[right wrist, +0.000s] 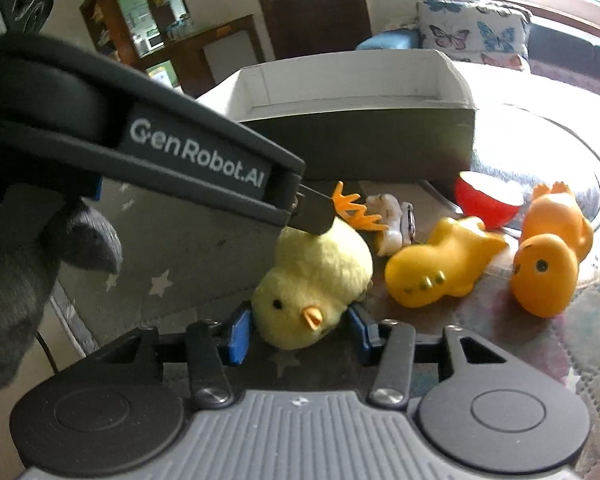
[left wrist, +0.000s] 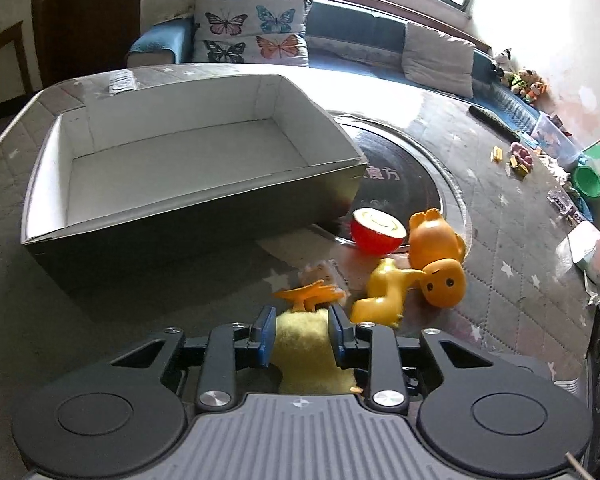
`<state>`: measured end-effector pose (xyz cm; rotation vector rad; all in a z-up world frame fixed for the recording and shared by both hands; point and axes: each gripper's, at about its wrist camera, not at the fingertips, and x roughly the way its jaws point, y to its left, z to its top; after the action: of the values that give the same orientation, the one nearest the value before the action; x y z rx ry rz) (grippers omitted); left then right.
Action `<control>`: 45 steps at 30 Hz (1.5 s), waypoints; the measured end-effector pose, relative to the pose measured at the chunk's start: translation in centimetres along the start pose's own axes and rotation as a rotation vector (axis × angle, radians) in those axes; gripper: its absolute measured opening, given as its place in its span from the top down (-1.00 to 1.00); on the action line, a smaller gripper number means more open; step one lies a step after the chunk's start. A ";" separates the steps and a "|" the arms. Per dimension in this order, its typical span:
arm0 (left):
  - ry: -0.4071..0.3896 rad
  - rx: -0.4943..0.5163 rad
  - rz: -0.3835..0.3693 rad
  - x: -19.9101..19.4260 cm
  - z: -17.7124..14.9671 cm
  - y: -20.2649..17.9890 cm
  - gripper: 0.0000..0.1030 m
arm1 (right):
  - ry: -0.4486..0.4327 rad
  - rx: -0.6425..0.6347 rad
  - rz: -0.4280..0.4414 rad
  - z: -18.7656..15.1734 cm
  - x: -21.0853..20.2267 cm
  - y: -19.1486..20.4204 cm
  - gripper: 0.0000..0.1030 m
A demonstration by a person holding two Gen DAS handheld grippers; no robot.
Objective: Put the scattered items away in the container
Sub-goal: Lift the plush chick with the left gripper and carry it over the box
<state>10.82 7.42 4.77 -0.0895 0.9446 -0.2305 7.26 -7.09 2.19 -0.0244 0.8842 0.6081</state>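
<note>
A yellow plush chick (left wrist: 304,340) with orange feet lies on the padded table. My left gripper (left wrist: 300,330) is shut on its body. In the right wrist view the chick (right wrist: 316,280) lies head toward me, and my right gripper (right wrist: 300,330) is open with its pads on either side of the head, not squeezing. The left gripper's arm (right wrist: 204,152) reaches in from the left onto the chick. The empty white-lined box (left wrist: 196,216) stands just behind, also in the right wrist view (right wrist: 360,148). A yellow rubber toy (left wrist: 384,292), an orange rubber duck (left wrist: 440,256) and a red half-apple (left wrist: 376,230) lie to the right.
A small white toy (right wrist: 392,220) lies behind the chick. A black round disc (left wrist: 404,184) sits in the table beside the box. Small toys, a green bowl (left wrist: 588,182) and a plastic tub lie at the far right. A sofa with butterfly cushions (left wrist: 252,28) stands behind.
</note>
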 end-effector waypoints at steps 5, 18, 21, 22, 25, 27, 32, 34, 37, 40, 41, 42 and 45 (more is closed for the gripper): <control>0.000 -0.045 -0.001 -0.4 -0.1 1.1 0.36 | 0.003 0.009 0.012 -0.1 0.2 -0.2 0.03; 0.018 -0.118 -0.022 0.2 0.5 2.2 0.32 | -0.011 -0.035 -0.010 0.3 1.5 0.3 0.04; 0.023 -0.148 -0.038 0.1 0.3 2.9 0.29 | -0.017 -0.073 0.004 0.0 1.3 0.4 0.09; 0.025 -0.158 -0.043 0.1 0.2 3.2 0.28 | -0.018 -0.084 0.007 -0.1 1.2 0.5 0.10; 0.032 -0.190 -0.055 0.3 0.2 3.9 0.27 | -0.017 -0.100 0.027 -0.2 1.4 0.4 0.11; 0.039 -0.210 -0.062 0.5 0.3 4.2 0.27 | -0.016 -0.105 0.038 -0.2 1.4 0.3 0.11; 0.074 -0.267 -0.111 1.9 0.5 4.8 0.25 | -0.016 -0.108 0.041 -0.2 1.7 0.2 0.11; 0.078 -0.282 -0.115 2.1 0.5 5.0 0.25 | -0.015 -0.106 0.044 -0.3 1.5 0.3 0.11; 0.072 -0.283 -0.116 1.8 0.4 5.0 0.28 | -0.014 -0.108 0.046 -0.2 1.5 0.2 0.11; 0.058 -0.281 -0.113 1.2 0.4 5.1 0.33 | -0.016 -0.108 0.054 0.0 1.3 0.3 0.12; 0.050 -0.280 -0.113 0.8 0.5 5.1 0.34 | -0.020 -0.112 0.055 0.1 1.1 0.3 0.12; 0.043 -0.278 -0.113 0.5 0.5 5.1 0.34 | -0.024 -0.117 0.056 0.2 0.9 0.4 0.12; 0.005 -0.265 -0.108 -0.7 1.3 4.8 0.34 | -0.046 -0.134 0.059 0.6 0.0 0.7 0.12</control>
<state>12.22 12.23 5.23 -0.3841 0.9728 -0.2039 7.33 -6.33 2.81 -0.1054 0.8007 0.7199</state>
